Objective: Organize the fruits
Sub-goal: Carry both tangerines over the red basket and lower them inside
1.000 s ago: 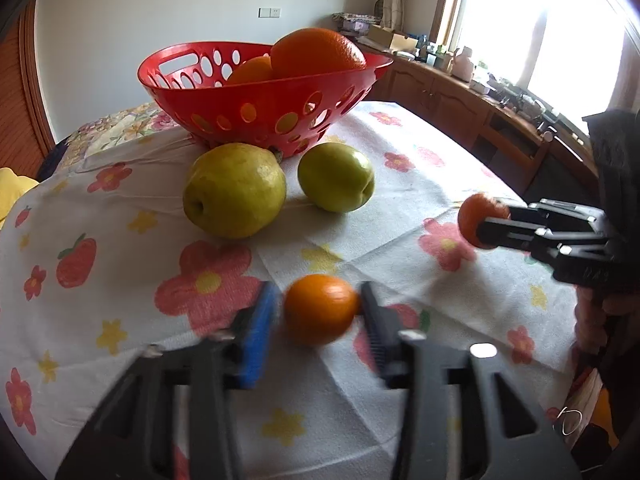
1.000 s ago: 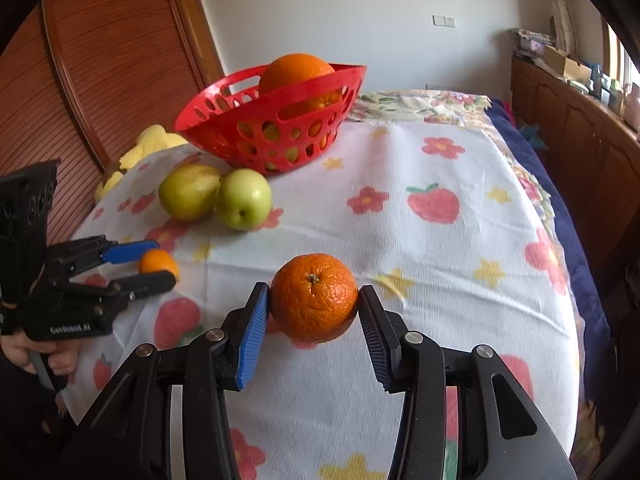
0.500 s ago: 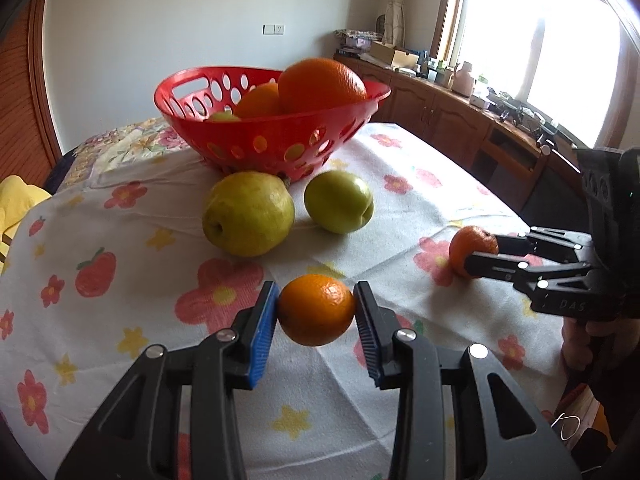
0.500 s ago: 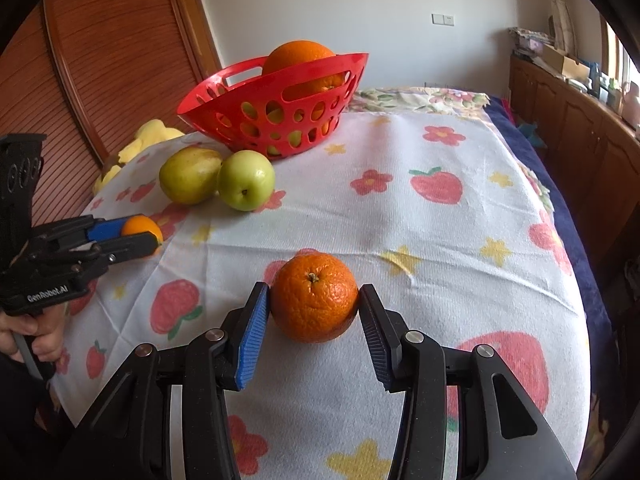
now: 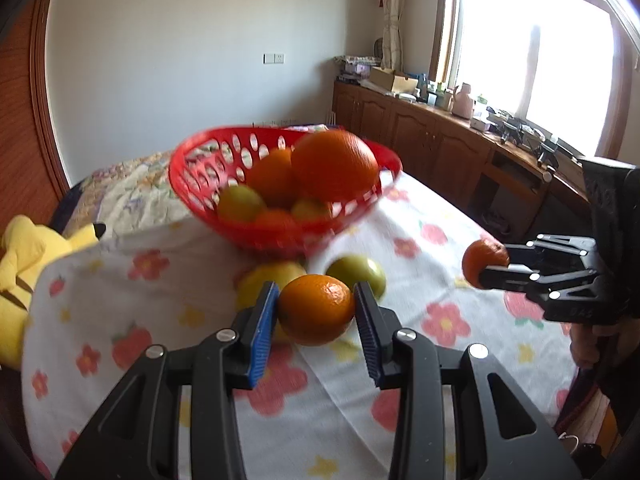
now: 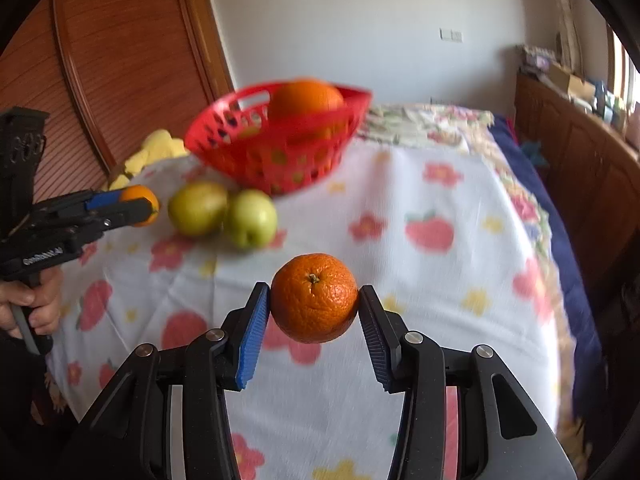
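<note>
Left tongs (image 5: pixel 316 309) and right tongs (image 6: pixel 315 301) each clamped on an orange, stem end up

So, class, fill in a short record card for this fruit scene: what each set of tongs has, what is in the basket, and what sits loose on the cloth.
left tongs: shut on a small orange
right tongs: shut on a second orange
basket: red, holding oranges and green fruit
loose on cloth: pear and green apple, side by side in front of the basket
tablecloth: white, flower and strawberry print
beside table: yellow soft toy
</note>
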